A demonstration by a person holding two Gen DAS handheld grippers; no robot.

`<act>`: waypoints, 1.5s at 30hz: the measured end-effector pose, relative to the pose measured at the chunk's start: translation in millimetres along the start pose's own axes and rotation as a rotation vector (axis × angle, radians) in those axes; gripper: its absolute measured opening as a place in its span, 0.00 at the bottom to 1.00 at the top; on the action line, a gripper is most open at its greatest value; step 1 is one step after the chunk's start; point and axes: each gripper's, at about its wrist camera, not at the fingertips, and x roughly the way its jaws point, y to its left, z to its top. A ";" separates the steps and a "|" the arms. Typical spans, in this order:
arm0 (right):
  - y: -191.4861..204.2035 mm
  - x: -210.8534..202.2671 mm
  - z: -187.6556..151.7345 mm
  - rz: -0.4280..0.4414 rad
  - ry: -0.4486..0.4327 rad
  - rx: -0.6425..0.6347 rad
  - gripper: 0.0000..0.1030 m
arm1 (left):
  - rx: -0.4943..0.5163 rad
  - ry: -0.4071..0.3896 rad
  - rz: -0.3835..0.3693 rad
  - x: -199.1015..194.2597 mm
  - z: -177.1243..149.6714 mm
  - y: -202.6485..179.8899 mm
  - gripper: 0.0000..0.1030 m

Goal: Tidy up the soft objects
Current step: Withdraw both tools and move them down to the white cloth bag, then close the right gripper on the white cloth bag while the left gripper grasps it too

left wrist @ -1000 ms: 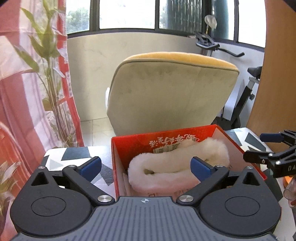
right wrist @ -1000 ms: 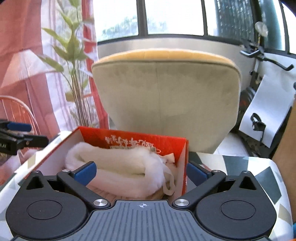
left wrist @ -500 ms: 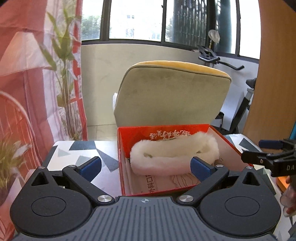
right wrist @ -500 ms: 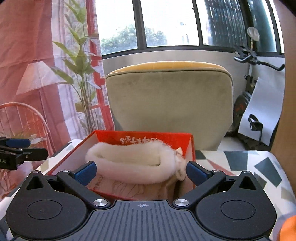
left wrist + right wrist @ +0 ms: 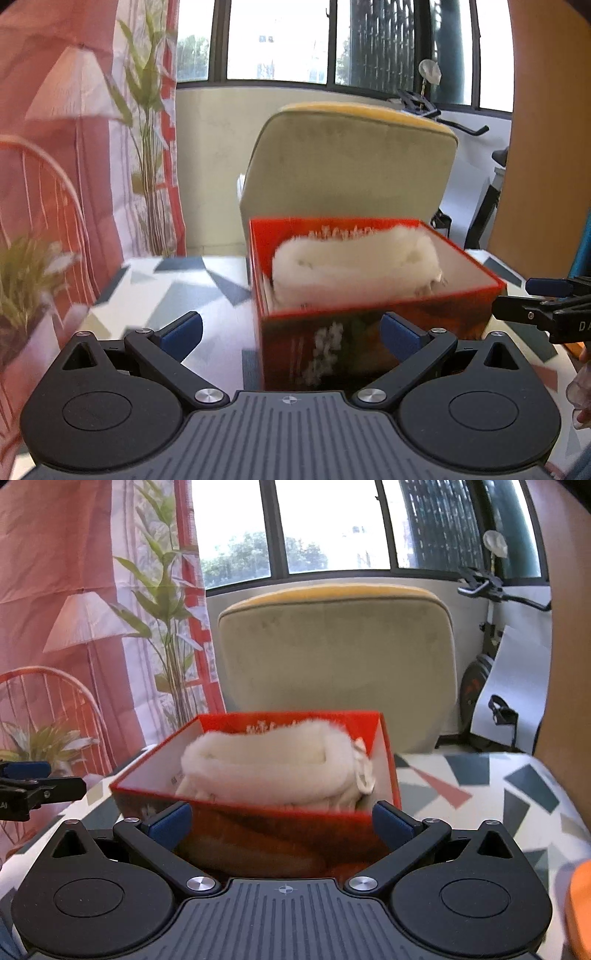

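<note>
My left gripper (image 5: 290, 328) and right gripper (image 5: 282, 821) both stand spread, holding nothing. Just beyond them the red box (image 5: 255, 812) sits on the patterned table (image 5: 480, 786), the white fleece roll (image 5: 266, 768) inside. Its long axis runs side to side, across the box. Risk: a careless approach nudges the light box.

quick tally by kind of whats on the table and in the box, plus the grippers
red box: 1
white fluffy soft item lying inside the box: 1
small cream cloth piece beside it in the box: 1
hand-held gripper: 2, left and right, both open and empty
patterned table: 1
total: 6
</note>
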 end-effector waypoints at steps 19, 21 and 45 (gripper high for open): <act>1.7 -8.7 -97.0 -0.043 0.156 -0.037 0.99 | -0.103 0.213 -0.013 10.4 -74.2 7.4 0.94; -1.0 -7.4 -100.2 -0.050 0.171 -0.011 0.99 | -0.086 0.208 -0.020 11.6 -77.8 3.8 0.93; -27.2 -4.9 -122.1 -0.102 0.163 0.102 0.70 | -0.078 0.227 -0.075 18.7 -101.1 -0.1 0.51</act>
